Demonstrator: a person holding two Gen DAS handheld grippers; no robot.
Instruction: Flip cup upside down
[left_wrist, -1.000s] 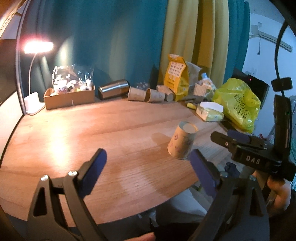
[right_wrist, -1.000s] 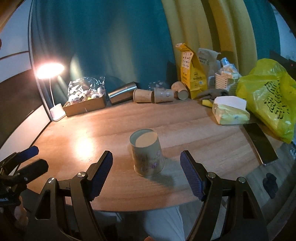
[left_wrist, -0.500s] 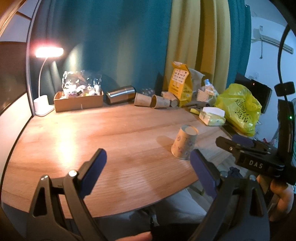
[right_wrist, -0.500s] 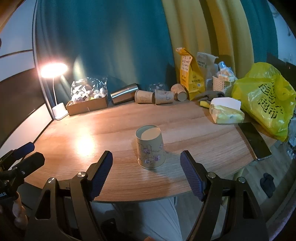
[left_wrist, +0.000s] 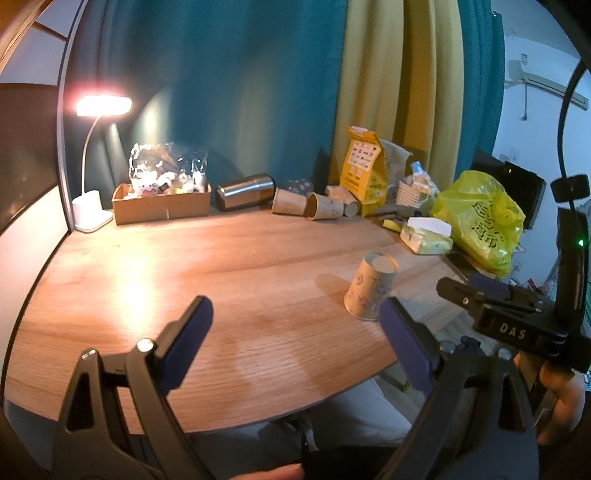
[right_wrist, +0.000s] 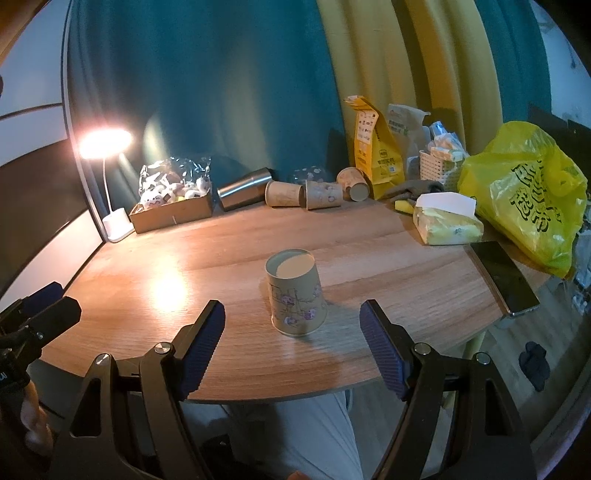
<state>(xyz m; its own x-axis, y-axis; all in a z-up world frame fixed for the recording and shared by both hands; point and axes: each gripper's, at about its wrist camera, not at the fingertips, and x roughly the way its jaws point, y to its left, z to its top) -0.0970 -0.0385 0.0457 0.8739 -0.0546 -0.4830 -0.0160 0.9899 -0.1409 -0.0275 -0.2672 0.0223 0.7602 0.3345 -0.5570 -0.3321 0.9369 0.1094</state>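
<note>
Paper, with a purple flower print, the cup (right_wrist: 295, 295) stands upside down near the front edge of the wooden tabletop (right_wrist: 388, 258), wide rim on the wood. Right tongs (right_wrist: 291, 347) hang spread wide just short of it, touching nothing. Left tongs (left_wrist: 295, 347) gape empty too, further along the same edge.

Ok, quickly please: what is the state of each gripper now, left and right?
Left gripper: open, holding nothing.
Right gripper: open, holding nothing; the cup stands upside down on the table beyond its fingertips.
</note>
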